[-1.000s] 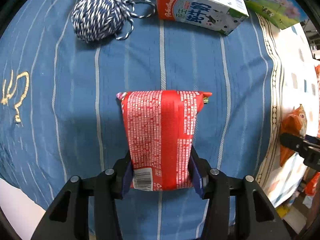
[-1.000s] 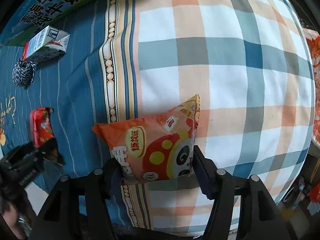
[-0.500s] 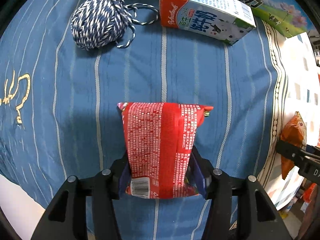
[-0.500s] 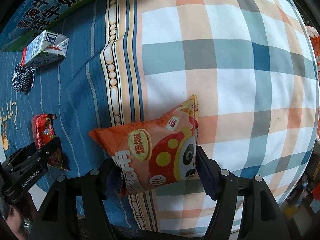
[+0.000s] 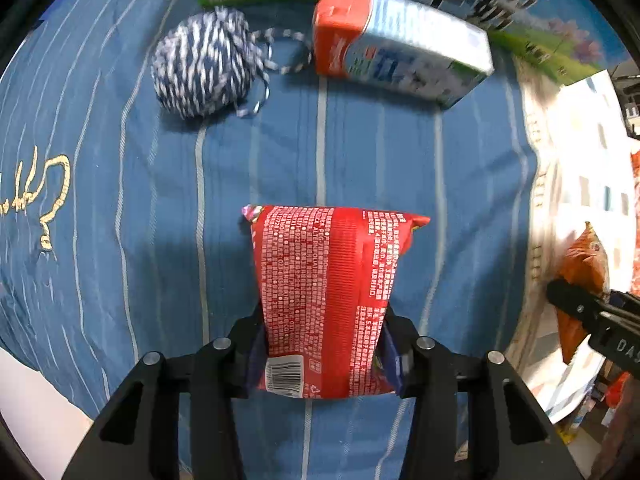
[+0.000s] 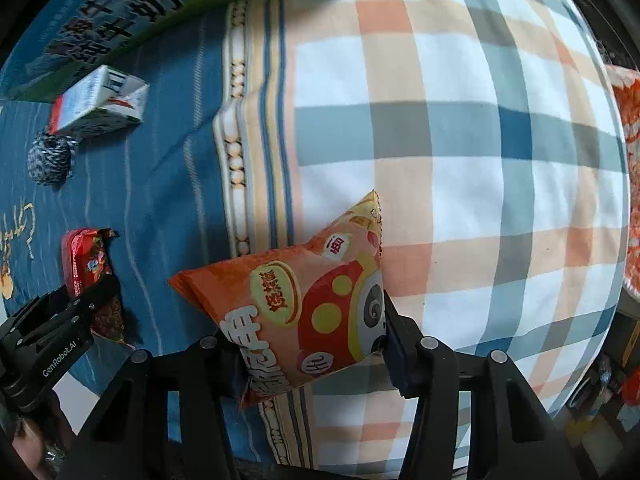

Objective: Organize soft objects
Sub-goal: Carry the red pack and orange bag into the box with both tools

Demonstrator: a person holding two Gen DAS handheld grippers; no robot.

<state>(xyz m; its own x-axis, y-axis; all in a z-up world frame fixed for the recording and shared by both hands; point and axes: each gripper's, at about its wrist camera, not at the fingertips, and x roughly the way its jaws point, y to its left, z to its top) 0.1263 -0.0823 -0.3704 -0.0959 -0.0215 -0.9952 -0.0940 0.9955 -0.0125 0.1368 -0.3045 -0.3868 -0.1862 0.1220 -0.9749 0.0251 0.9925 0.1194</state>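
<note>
My left tool (image 5: 322, 354) pinches the red printed snack packet (image 5: 330, 292), now drawn lower and nearer over the blue striped bedsheet (image 5: 120, 200), so I judge placement is close. My right tool (image 6: 312, 354) squeezes the orange panda-print crisp bag (image 6: 296, 300), tilted above the plaid sheet (image 6: 480, 140). Beyond lie the blue-white yarn ball (image 5: 206, 64) and the milk carton (image 5: 400, 48).

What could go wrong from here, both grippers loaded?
1. The left gripper pinches only the bottom end of the red packet; the free end could swing or slip.
2. The orange snack bag sits skewed in the right gripper, so it may twist out.
3. Squeezing either puffy bag harder might burst it.
</note>
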